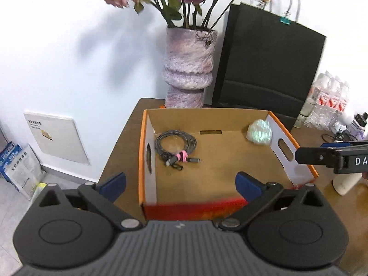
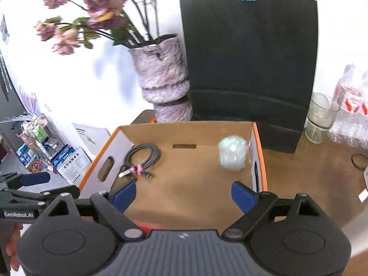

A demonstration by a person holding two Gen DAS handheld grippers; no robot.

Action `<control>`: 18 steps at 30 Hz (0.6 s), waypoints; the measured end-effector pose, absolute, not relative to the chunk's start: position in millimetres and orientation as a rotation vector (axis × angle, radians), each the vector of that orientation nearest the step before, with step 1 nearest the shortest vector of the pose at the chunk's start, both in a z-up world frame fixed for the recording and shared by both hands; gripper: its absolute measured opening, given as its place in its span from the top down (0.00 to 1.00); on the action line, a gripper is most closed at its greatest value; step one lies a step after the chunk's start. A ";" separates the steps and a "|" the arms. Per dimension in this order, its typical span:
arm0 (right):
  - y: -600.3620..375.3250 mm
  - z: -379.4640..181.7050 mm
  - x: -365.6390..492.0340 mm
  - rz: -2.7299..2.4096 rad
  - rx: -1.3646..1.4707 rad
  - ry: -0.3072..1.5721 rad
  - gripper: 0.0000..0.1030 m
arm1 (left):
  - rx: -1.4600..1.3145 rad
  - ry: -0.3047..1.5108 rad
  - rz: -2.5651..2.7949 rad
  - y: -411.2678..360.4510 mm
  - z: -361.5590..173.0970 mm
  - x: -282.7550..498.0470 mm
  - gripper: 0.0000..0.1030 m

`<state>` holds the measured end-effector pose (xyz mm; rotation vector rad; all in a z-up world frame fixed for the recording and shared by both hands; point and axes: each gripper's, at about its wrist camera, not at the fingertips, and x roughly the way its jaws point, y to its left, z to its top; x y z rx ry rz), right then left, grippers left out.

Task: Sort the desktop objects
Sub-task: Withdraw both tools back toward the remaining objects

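Left wrist: left gripper fingers spread wide, nothing between, above cardboard box near edge | coiled cable on box floor, left side | crumpled wad in far right corner | Right wrist: right gripper fingers apart, empty, over same box.

Matt cardboard box, braided cable, glossy wooden table, seemingly crinkly plastic ball.
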<state>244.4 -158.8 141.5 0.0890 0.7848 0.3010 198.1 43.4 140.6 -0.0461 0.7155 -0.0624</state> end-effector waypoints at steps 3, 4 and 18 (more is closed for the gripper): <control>-155.0 141.2 210.5 0.300 0.069 0.746 0.13 | -0.062 0.663 -0.065 42.4 136.5 160.5 0.00; -154.0 140.3 198.9 0.297 0.058 0.728 0.13 | -0.061 0.640 -0.064 41.0 135.0 147.5 0.00; -142.4 71.0 25.5 0.290 -0.035 0.549 0.05 | 0.057 0.486 -0.036 12.3 63.7 -8.1 0.00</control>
